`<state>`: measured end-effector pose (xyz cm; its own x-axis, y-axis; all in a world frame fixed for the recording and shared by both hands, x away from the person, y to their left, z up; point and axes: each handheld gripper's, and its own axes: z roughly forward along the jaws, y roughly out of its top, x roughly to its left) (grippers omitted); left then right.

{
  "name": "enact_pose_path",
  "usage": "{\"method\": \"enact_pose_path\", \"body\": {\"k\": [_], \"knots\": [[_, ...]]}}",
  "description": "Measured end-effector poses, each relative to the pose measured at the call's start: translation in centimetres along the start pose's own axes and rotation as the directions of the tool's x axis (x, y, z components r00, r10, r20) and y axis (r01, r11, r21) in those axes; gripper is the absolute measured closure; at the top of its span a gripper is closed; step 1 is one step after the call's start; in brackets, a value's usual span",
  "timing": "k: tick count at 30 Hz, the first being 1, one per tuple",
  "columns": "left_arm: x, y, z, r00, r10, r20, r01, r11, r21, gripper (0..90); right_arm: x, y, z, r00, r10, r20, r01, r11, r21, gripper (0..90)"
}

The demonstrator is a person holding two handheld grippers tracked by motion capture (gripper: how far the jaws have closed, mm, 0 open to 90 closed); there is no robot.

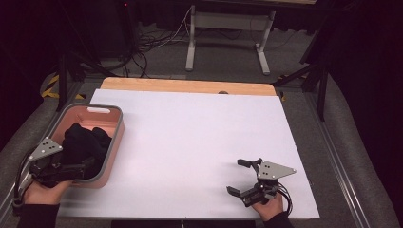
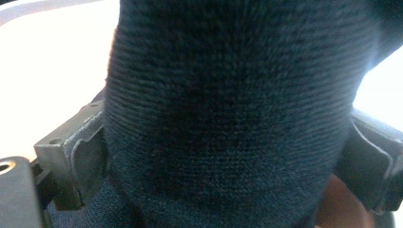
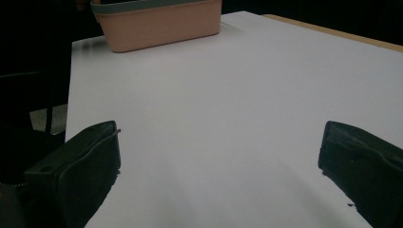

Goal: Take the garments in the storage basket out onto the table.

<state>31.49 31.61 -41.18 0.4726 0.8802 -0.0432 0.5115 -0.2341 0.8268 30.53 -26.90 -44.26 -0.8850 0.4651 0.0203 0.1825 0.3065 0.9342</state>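
A black knitted cloth (image 1: 83,140) lies heaped in a pink basket (image 1: 117,137) with a grey rim at the table's left. My left gripper (image 1: 88,166) reaches into the basket from its near end. In the left gripper view the cloth (image 2: 228,95) bulges between the two widely spread jaws and touches both; I cannot see it being squeezed. My right gripper (image 1: 236,176) rests near the front right of the white table top (image 1: 199,128), open, with bare table between its fingers (image 3: 81,166).
The pink basket (image 3: 161,28) stands far off to the upper left in the right gripper view. A wooden strip (image 1: 190,85) borders the table's far edge. Beyond it are a white table frame (image 1: 228,33) and cables on the floor.
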Motion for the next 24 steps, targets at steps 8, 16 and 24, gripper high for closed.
{"method": "enact_pose_path", "body": {"k": [8, 16, 24], "knots": [[0.01, -0.31, 0.91, 1.0000, -0.001, 0.001, 0.001, 0.9996, 0.030, 6.3, 0.03, 0.01, -0.01, 1.0000, 0.000, 0.000, 0.000, 1.000, 0.001, 0.8], [0.30, -0.54, 0.89, 0.9975, -0.062, 0.034, 0.061, 0.9975, 0.037, 14.5, 0.02, 0.00, -0.01, 1.0000, 0.000, -0.002, 0.000, 1.000, 0.002, 0.8], [0.36, -0.57, 0.48, 0.9970, -0.070, 0.034, 0.069, 0.9971, 0.031, 31.5, 0.01, -0.02, 0.05, 1.0000, 0.002, -0.005, -0.002, 1.000, 0.005, 0.9]]}}
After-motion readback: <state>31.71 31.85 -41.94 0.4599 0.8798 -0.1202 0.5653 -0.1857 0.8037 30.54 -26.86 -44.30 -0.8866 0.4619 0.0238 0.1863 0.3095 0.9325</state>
